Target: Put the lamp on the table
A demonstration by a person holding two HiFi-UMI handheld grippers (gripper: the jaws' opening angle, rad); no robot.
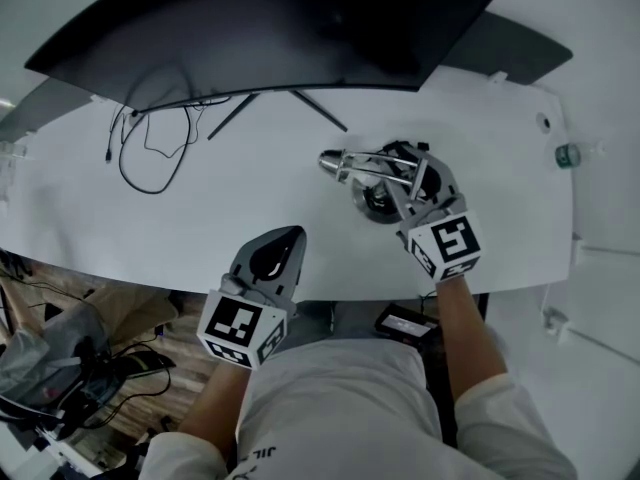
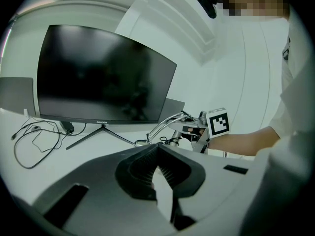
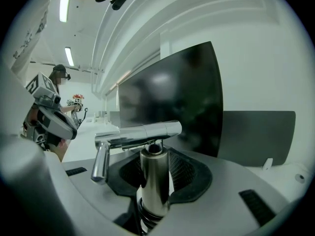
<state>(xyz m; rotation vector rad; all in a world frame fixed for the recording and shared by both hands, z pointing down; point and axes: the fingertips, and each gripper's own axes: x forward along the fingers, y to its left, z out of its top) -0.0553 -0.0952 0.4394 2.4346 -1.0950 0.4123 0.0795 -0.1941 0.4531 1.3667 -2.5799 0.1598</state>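
Right gripper point(image 3: 155, 167) jaws slightly apart around chrome desk lamp point(image 3: 153, 181) post (base on white table point(image 1: 250, 203)); left gripper point(image 2: 158, 151) closed, empty.

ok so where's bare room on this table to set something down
Bare: the middle of the table, between the cables and the lamp, in front of the monitor stand; also the right end past the lamp. Crowded: around the lamp and by the cables.

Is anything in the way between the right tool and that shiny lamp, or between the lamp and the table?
Nothing visible. The right tool has its jaws either side of the chrome desk lamp, which seems to rest on the white table, apart from the black monitor.
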